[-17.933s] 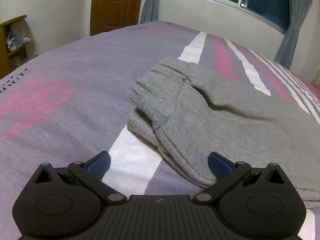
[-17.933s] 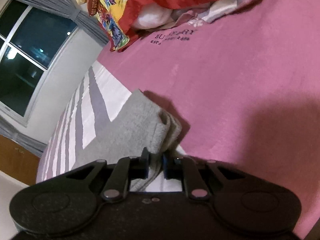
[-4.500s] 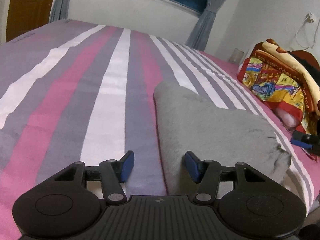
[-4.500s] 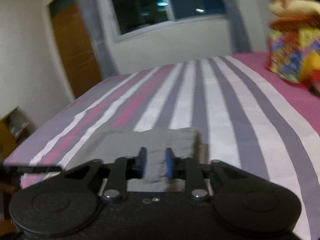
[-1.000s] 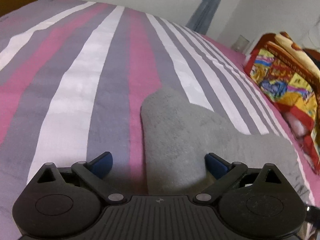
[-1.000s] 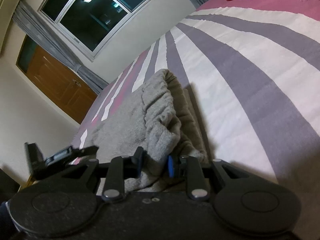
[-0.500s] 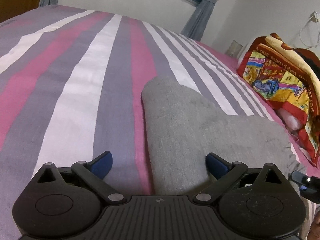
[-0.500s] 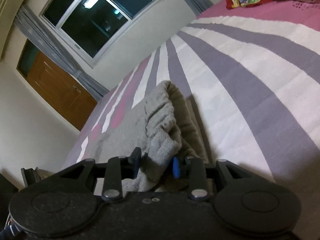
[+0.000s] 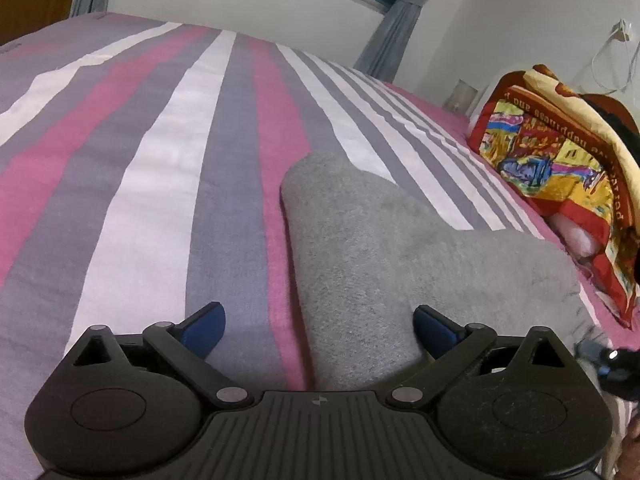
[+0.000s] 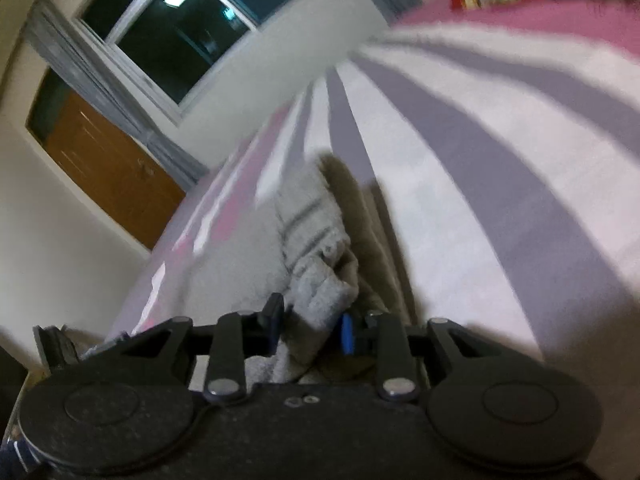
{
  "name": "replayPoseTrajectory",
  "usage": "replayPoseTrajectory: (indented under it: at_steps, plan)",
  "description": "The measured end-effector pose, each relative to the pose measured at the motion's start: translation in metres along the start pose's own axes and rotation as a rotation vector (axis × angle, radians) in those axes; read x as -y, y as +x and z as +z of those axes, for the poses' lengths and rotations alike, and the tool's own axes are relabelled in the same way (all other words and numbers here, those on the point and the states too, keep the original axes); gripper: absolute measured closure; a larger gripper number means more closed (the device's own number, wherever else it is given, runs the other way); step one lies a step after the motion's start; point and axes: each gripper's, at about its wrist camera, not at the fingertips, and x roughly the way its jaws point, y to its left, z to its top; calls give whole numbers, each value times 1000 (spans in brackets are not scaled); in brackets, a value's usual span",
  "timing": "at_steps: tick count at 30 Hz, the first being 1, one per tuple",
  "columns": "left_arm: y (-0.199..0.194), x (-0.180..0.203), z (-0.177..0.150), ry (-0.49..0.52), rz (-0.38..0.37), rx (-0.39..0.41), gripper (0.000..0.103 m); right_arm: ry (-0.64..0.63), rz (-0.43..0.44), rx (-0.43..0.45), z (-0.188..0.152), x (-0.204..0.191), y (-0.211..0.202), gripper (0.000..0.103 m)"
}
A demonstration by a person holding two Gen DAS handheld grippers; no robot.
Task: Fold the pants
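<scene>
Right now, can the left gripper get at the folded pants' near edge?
Probably yes. The left gripper is open and empty, its right finger already over the grey pants, with nothing between them.

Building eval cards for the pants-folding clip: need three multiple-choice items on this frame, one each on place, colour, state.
1. Where does the soft grey folded pants bundle lie?
A. wooden floor
B. striped pink, grey and white bedspread
C. chair

2. What colour are the pads on the left tongs?
A. blue
B. red
C. green

3. How are the left tongs set?
A. shut on the pants
B. shut on nothing
C. open

Key: 1 B, stripes show on both sides of the bundle; 2 A, blue pad; 3 C, the pads stand far apart.
</scene>
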Motion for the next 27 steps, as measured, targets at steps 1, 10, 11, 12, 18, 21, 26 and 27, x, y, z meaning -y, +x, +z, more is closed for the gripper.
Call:
replayPoseTrajectory:
  at_steps: [1,10,11,12,18,21,26,27]
  plan:
    - [-1,0,0,3,0,-4,4,13,14,1,3,0,-3,74]
    - [-12,0,-5,31,-15,-25,4,24,8,72,17,17,-23,30]
    - [-13,1,-4,30,-17,-28,4,25,13,58,19,19,-20,30]
    - [-13,0,-4,28,-23,-31,4,24,14,38,21,21,-16,30]
    - [-21,-17,-8,-31,-203,-77,4,79,123,-102,30,39,6,28]
    - [-21,-33,-10,-97,-287,-92,4,99,185,-156,36,47,11,24]
    - [-13,-47,-11,-141,-348,-121,18,132,237,-233,48,58,21,29]
    - [-11,-47,-11,-135,-350,-121,18,131,242,-246,51,59,23,30]
